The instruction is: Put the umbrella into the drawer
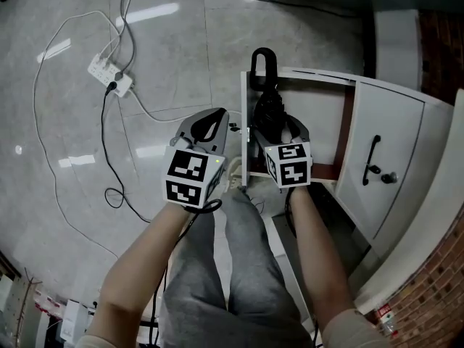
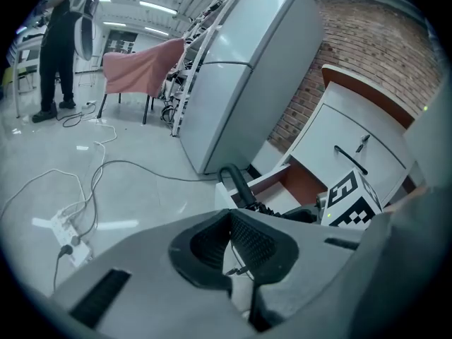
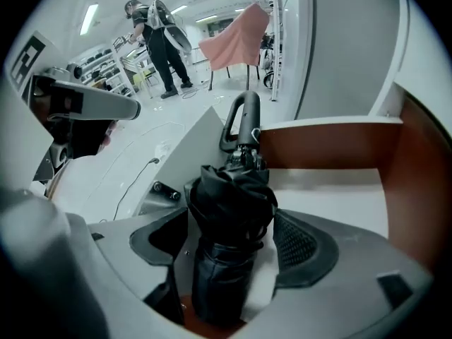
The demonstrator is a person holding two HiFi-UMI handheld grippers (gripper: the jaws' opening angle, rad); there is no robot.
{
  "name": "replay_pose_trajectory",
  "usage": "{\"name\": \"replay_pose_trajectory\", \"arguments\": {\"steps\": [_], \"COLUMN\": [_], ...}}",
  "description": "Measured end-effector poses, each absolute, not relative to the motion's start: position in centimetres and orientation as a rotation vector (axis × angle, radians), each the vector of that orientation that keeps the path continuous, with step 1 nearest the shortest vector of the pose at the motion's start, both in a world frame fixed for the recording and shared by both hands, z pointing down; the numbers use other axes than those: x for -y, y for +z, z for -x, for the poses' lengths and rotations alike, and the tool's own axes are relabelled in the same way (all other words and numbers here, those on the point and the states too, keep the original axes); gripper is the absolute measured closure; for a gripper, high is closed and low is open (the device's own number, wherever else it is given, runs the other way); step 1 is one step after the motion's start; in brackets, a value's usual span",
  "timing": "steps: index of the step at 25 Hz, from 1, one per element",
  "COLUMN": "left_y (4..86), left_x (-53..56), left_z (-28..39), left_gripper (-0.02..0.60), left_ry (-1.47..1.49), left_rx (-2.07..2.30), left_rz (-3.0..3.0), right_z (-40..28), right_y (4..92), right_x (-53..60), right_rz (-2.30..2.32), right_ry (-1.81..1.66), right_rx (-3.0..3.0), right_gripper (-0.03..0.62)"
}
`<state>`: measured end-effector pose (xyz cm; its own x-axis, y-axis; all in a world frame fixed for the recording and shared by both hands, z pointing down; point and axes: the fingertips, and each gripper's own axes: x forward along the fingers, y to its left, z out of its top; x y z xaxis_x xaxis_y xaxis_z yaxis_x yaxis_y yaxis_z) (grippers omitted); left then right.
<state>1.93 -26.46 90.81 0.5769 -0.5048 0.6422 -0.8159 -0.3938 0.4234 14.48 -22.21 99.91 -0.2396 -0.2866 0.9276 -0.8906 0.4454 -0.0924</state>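
A folded black umbrella (image 1: 267, 111) lies in the open white drawer (image 1: 319, 76), its curved handle (image 1: 261, 58) sticking up over the drawer's far left corner. My right gripper (image 1: 278, 129) points steeply down over it. In the right gripper view the umbrella (image 3: 229, 200) stands between the jaws of the right gripper (image 3: 233, 239), which are spread wide, and a gap shows beside the right pad (image 3: 304, 242). My left gripper (image 1: 210, 122) hovers over the floor just left of the drawer. The pads of the left gripper (image 2: 229, 221) meet with nothing between them. Beyond them the umbrella handle (image 2: 236, 183) shows.
A white cabinet door (image 1: 384, 143) with a black handle stands open right of the drawer. A power strip (image 1: 110, 75) and looping cables lie on the tiled floor at left. A refrigerator (image 2: 240, 69) and brick wall stand behind. The person's legs (image 1: 217, 267) are below the grippers.
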Motion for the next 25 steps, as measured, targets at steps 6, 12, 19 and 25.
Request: {"name": "replay_pose_trajectory", "arguments": {"steps": [6, 12, 19, 25], "left_y": [85.4, 78.3, 69.7, 60.8], "left_x": [27.5, 28.4, 29.6, 29.6], "left_z": [-0.6, 0.0, 2.4, 4.7], "left_gripper": [0.572, 0.572, 0.572, 0.572], "left_ry": [0.528, 0.56, 0.51, 0.497], "left_rx": [1.082, 1.093, 1.142, 1.18], "left_rz": [-2.084, -2.206, -2.224, -2.26], "right_z": [-14.2, -13.7, -14.3, -13.5], "right_y": [94.3, 86.7, 75.7, 64.4], "right_x": [24.1, 26.4, 28.8, 30.0], "right_rz": [-1.079, -1.17, -1.352, -1.447], "right_ry": [0.718, 0.619, 0.582, 0.488], "right_rx": [1.766, 1.783, 1.821, 1.887], "right_gripper": [0.247, 0.251, 0.458, 0.562]}}
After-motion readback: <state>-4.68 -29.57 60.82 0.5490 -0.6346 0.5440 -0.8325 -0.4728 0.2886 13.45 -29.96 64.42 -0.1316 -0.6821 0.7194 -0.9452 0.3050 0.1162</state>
